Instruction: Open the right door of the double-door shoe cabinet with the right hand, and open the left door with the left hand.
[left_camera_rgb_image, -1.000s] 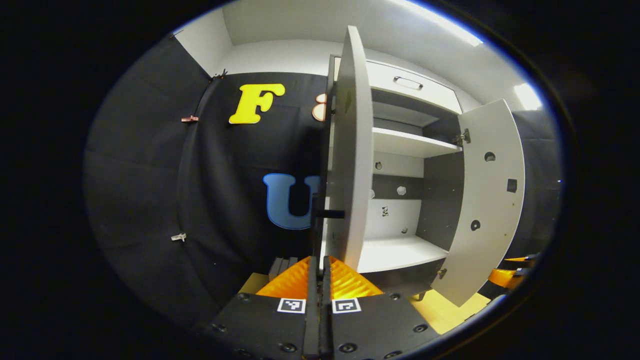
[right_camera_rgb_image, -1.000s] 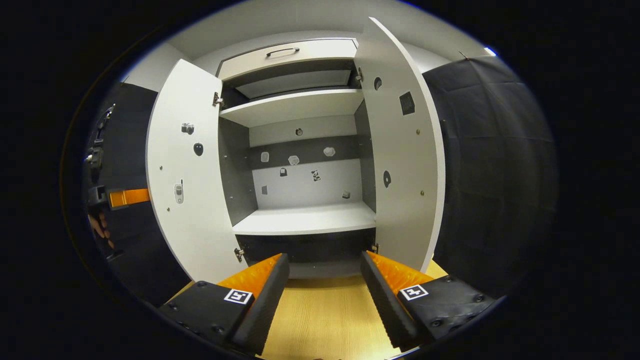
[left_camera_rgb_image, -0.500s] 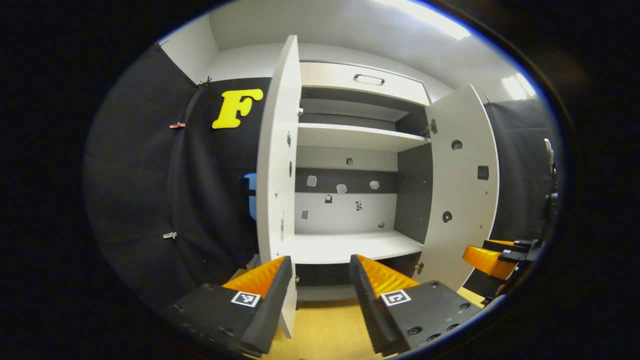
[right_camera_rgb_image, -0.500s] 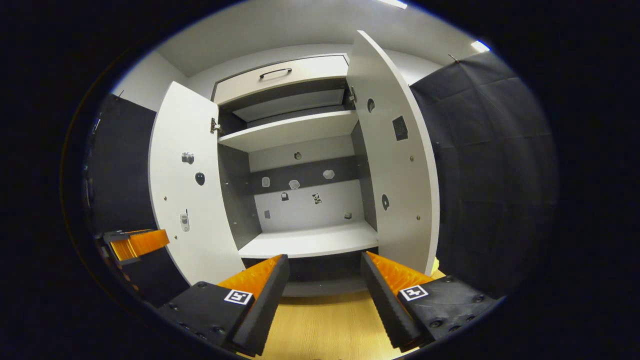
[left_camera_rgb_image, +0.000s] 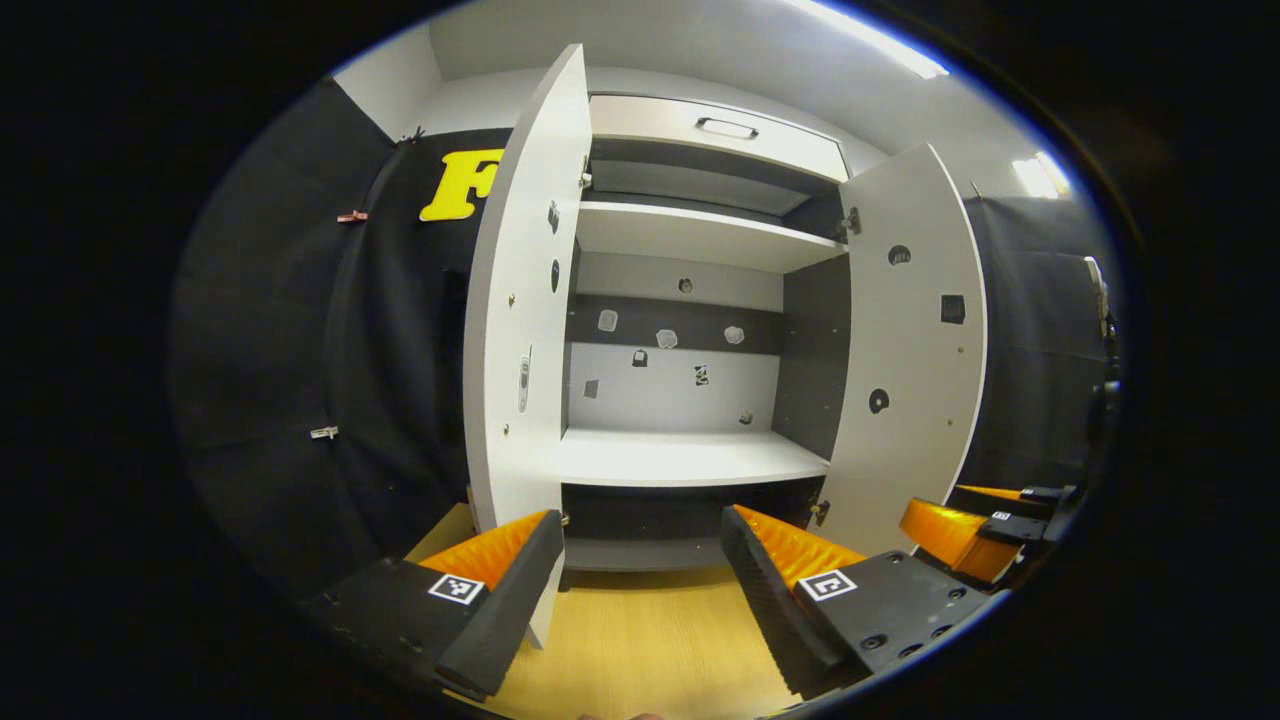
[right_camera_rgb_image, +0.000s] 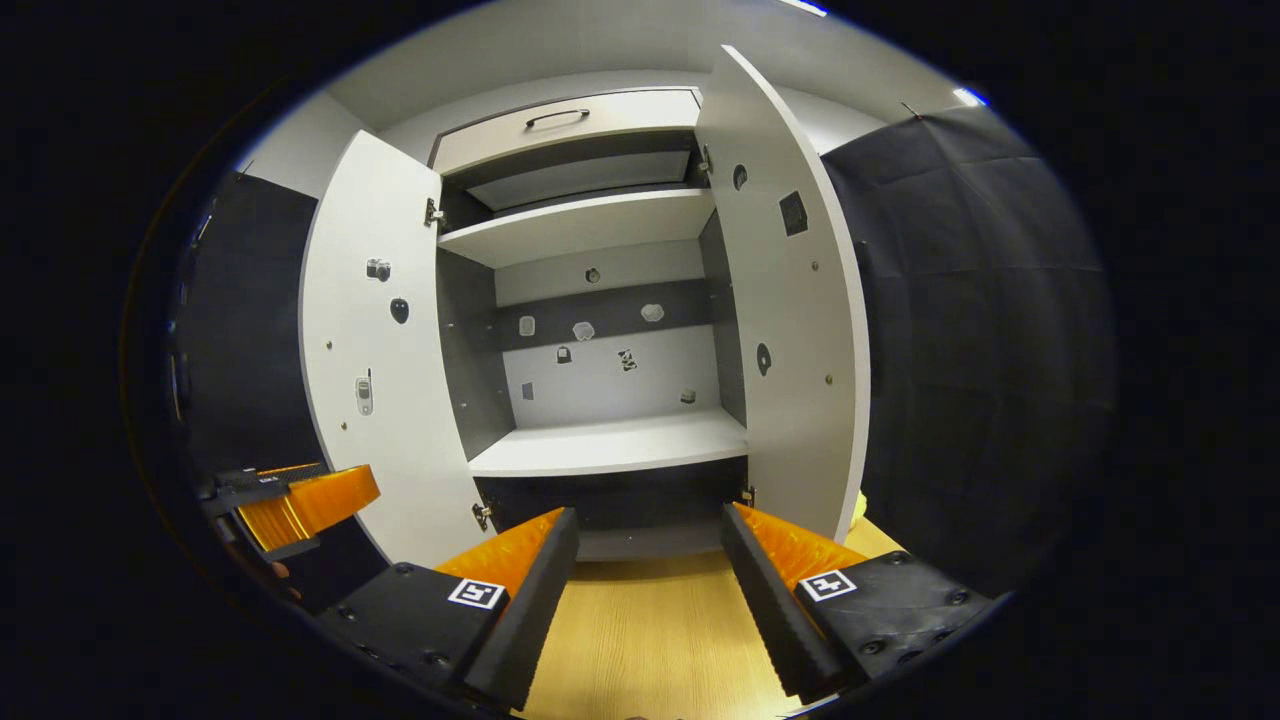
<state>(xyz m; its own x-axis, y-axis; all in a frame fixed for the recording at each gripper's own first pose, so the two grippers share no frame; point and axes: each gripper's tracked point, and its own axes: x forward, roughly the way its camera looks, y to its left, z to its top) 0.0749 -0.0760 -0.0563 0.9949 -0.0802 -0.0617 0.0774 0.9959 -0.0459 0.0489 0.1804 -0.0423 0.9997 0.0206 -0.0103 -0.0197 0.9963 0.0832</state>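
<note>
White shoe cabinet (left_camera_rgb_image: 690, 460), open on both sides: left door (left_camera_rgb_image: 520, 300) swung out at the near left, right door (left_camera_rgb_image: 910, 350) swung out to the far side, bare shelves between. Left hand-held gripper (left_camera_rgb_image: 640, 518) spread, pinching nothing, low and just in front of the left door's bottom corner. Right hand-held gripper (right_camera_rgb_image: 650, 512) likewise spread and empty, facing the open shelves. Looks done, judging by how the doors lie.

Risk from here: clipping that bottom corner with the near finger while pulling away, and so knocking the left door partway shut; possibly also a slow swing back, if the hinge is springy.

Against a second ago: left fingers then pressed together close at the door's edge, now parted and backed off to face the inside; left door wider; right side little changed
</note>
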